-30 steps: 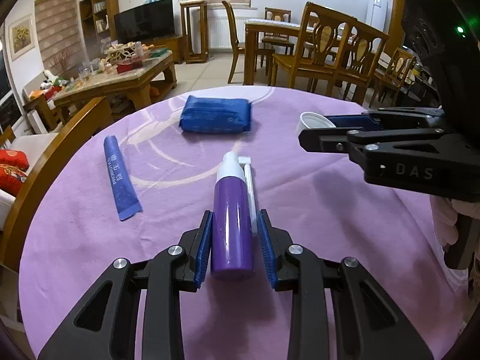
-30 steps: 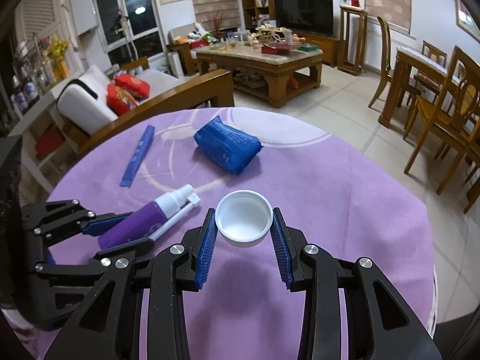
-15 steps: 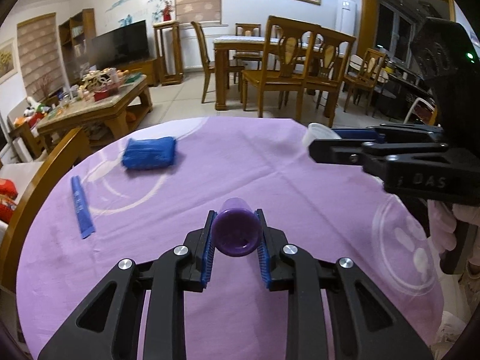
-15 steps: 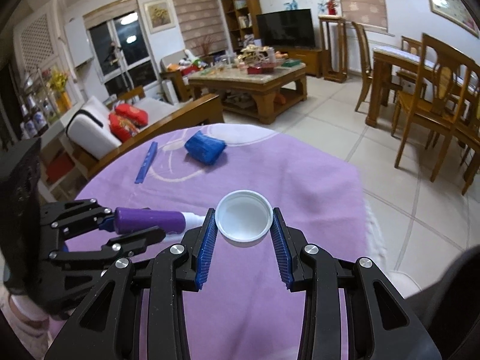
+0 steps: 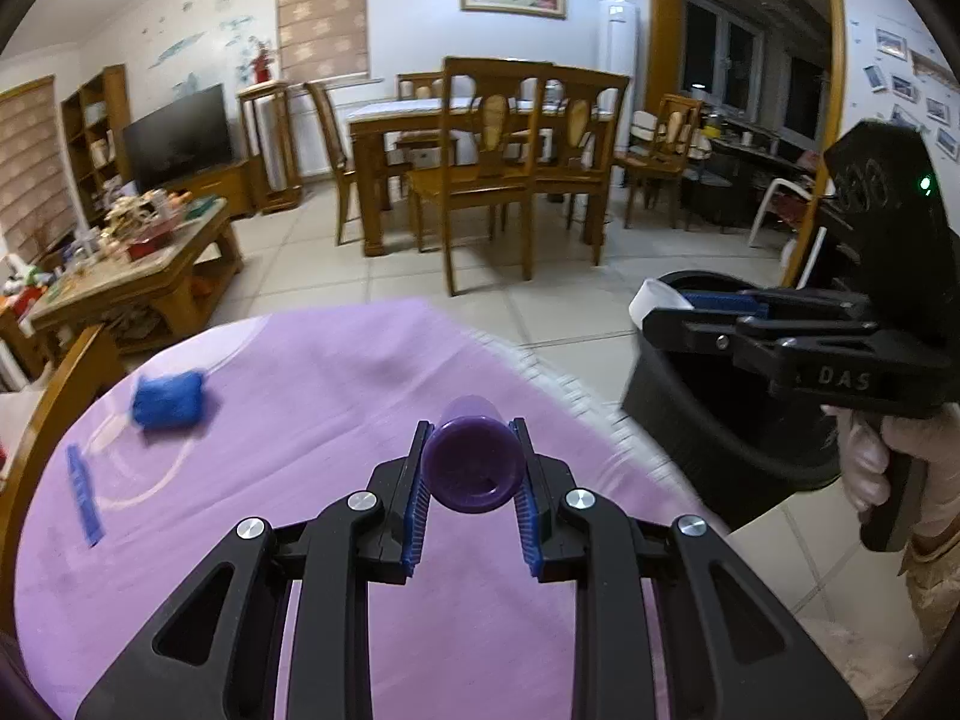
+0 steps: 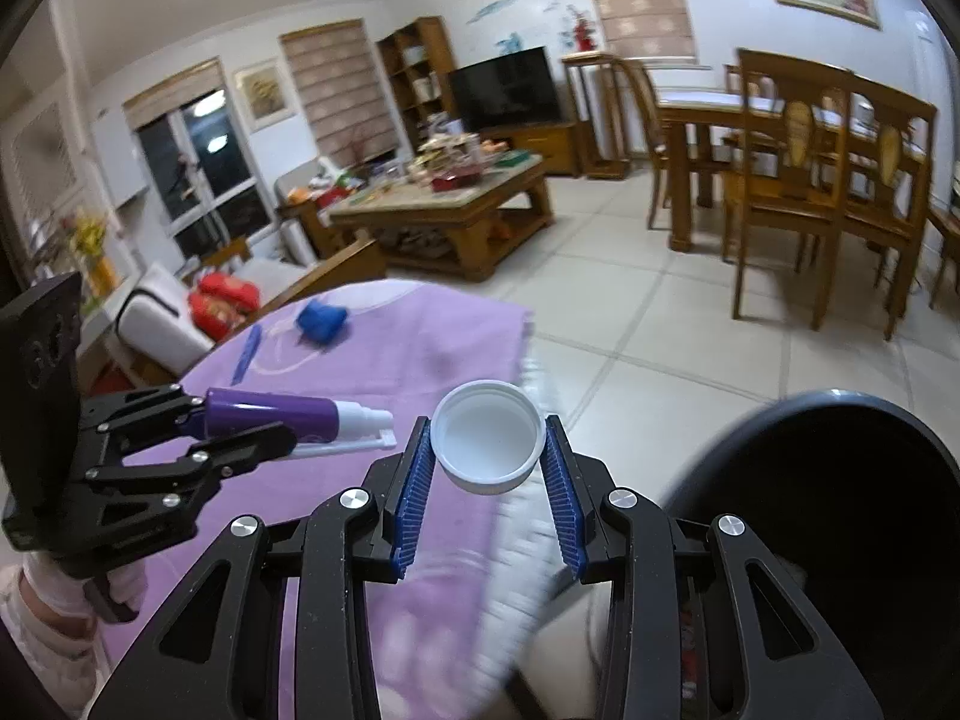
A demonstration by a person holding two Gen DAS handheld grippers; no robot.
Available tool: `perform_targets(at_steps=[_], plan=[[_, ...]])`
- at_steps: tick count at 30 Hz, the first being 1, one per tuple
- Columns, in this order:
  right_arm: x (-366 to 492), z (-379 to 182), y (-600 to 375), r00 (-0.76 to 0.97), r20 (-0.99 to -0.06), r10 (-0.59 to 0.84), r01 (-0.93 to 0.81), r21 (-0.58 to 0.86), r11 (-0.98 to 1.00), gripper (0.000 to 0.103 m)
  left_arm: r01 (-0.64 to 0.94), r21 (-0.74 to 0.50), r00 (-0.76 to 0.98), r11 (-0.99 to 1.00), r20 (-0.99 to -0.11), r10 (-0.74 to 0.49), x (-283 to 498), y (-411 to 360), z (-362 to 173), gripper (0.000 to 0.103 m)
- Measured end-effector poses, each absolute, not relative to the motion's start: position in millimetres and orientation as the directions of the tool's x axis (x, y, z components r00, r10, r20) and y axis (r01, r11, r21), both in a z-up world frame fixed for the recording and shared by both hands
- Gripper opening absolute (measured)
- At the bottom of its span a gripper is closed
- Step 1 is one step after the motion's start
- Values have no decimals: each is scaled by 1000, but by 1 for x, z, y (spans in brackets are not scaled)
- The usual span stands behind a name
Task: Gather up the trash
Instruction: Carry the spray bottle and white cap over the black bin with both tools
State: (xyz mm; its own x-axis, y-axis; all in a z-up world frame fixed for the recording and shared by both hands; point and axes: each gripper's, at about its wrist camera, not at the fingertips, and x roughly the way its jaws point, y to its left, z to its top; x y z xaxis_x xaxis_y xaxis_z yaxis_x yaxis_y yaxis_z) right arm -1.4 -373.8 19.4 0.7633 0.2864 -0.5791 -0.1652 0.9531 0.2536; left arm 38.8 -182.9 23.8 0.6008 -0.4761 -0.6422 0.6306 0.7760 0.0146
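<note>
My left gripper (image 5: 471,477) is shut on a purple spray bottle (image 5: 471,468), held level above the purple table (image 5: 300,396); the bottle (image 6: 270,414) also shows from the side in the right wrist view, white nozzle pointing right. My right gripper (image 6: 487,450) is shut on a white plastic lid (image 6: 487,444), held past the table's edge beside a black trash bin (image 6: 840,510). In the left wrist view the right gripper (image 5: 690,312) holds the lid (image 5: 657,300) over the bin's (image 5: 720,420) rim.
A blue packet (image 5: 171,399) and a blue flat sachet (image 5: 81,492) lie on the table's far left. A wooden chair back (image 5: 54,420) stands left of the table. Dining chairs (image 5: 498,180) and a coffee table (image 5: 138,252) stand beyond on tiled floor.
Both grippers lifted their objects off the table and swung right toward the bin. The bin has come into view; the blue packet and sachet fell back to the left.
</note>
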Motion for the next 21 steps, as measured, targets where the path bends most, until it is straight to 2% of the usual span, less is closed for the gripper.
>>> perform_targets(at_steps=[21], plan=[[-83, 1, -548, 817, -565, 117, 81, 313, 946, 37, 801, 15, 463, 599, -650, -603, 8, -334, 14, 25]])
